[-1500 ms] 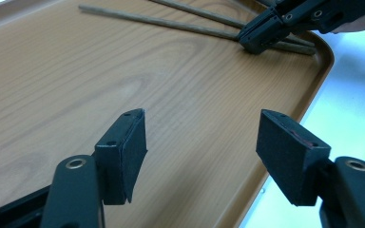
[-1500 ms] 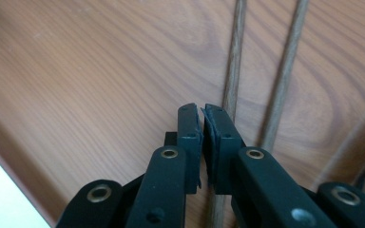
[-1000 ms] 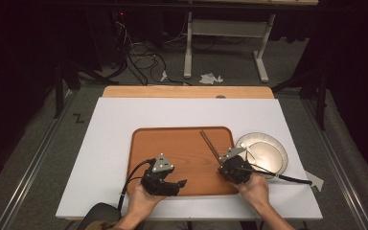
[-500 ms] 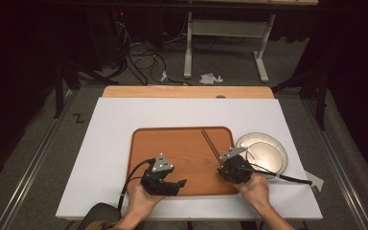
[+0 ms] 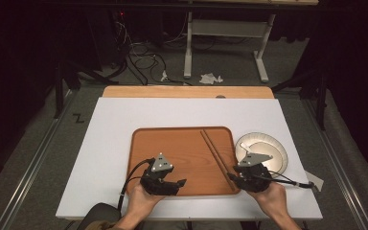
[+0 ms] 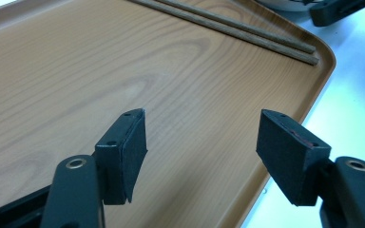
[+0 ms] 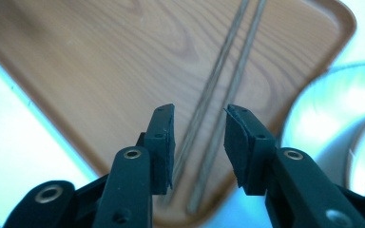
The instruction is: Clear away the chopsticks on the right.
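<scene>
Two brown wooden chopsticks [image 5: 216,154] lie side by side on the right part of the wooden tray [image 5: 172,143], running from its far side to its near right corner. My right gripper [image 5: 235,181] hovers just above their near ends; its jaws have just been opening. In the right gripper view the chopsticks [image 7: 228,71] rest on the tray [image 7: 100,57] below the gap, and the pads of the right gripper [image 7: 198,116] do not touch them. My left gripper [image 5: 178,183] stands open over the tray's near edge, and the left gripper [image 6: 202,126] holds nothing.
A white plate [image 5: 263,149] sits just right of the tray, close behind my right hand. The tray lies on a white board [image 5: 115,124] over a wooden table. Cables trail from both grippers toward the near edge.
My right gripper has drawn back to the right and toward the near edge, and its jaws have parted. The chopsticks' near ends now show on the tray. The left gripper has not moved.
</scene>
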The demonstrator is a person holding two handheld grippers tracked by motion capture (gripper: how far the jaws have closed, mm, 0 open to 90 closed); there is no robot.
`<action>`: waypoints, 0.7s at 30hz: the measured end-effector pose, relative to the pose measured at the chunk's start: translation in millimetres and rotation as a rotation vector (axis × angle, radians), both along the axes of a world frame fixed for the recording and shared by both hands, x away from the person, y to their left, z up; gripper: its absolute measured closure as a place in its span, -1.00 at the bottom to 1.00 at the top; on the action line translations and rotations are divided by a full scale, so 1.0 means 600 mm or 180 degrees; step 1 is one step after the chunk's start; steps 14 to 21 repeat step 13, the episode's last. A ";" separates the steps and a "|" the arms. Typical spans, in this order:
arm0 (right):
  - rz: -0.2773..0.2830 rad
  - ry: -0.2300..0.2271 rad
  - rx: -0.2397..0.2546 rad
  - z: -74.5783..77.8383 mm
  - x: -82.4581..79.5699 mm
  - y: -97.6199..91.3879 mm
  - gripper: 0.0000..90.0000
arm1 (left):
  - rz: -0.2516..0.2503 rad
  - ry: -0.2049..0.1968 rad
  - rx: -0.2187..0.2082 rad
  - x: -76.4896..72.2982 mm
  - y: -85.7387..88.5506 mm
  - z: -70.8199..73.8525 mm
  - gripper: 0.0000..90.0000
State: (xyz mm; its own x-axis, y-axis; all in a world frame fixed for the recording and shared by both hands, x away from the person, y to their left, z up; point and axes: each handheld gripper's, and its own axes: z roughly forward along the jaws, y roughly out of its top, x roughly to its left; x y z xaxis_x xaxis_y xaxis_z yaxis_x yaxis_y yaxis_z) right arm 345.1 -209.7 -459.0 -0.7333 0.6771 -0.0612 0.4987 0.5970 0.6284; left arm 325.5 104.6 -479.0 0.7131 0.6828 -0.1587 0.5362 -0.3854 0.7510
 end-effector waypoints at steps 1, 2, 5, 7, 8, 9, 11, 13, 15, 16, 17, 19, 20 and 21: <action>0.0000 0.0000 0.0000 0.000 0.000 0.000 0.41 | 0.0000 0.0000 0.0000 0.000 0.000 0.000 -0.24; -0.0004 -0.0088 -0.0044 -0.002 -0.010 -0.013 0.40 | 0.0005 0.0004 -0.0002 0.000 0.000 0.000 -0.24; -0.0028 -0.0059 0.0053 -0.006 -0.014 -0.027 0.38 | 0.0018 0.0003 -0.0002 0.000 0.001 0.001 -0.24; -0.0078 -0.0050 0.0103 -0.007 -0.015 -0.035 0.35 | 0.0015 0.0002 -0.0002 0.000 0.002 0.001 -0.24; -0.0087 -0.0059 0.0114 -0.007 -0.014 -0.035 0.34 | 0.0015 -0.0001 -0.0002 -0.001 0.001 0.001 -0.24; -0.0088 -0.0066 0.0109 -0.007 -0.015 -0.034 0.34 | 0.0012 0.0004 -0.0005 -0.001 0.001 0.001 -0.24; -0.0073 -0.0073 0.0122 -0.007 -0.015 -0.033 0.33 | 0.0011 0.0005 -0.0007 -0.001 0.001 0.001 -0.24; -0.0082 -0.0055 0.0136 -0.009 -0.013 -0.030 0.30 | 0.0016 -0.0002 -0.0004 0.000 0.001 0.000 -0.24; -0.0082 -0.0055 0.0136 -0.009 -0.013 -0.030 0.30 | 0.0016 -0.0002 -0.0004 0.000 0.001 0.000 -0.24; -0.0082 -0.0055 0.0136 -0.009 -0.013 -0.030 0.30 | 0.0016 -0.0002 -0.0004 0.000 0.001 0.000 -0.24; -0.0082 -0.0055 0.0136 -0.009 -0.013 -0.030 0.30 | 0.0016 -0.0002 -0.0004 0.000 0.001 0.000 -0.24; -0.0082 -0.0055 0.0136 -0.009 -0.013 -0.030 0.30 | 0.0016 -0.0002 -0.0004 0.000 0.001 0.000 -0.24; -0.0082 -0.0055 0.0136 -0.009 -0.013 -0.030 0.30 | 0.0016 -0.0002 -0.0004 0.000 0.001 0.000 -0.24; -0.0082 -0.0055 0.0136 -0.009 -0.013 -0.030 0.30 | 0.0016 -0.0002 -0.0004 0.000 0.001 0.000 -0.24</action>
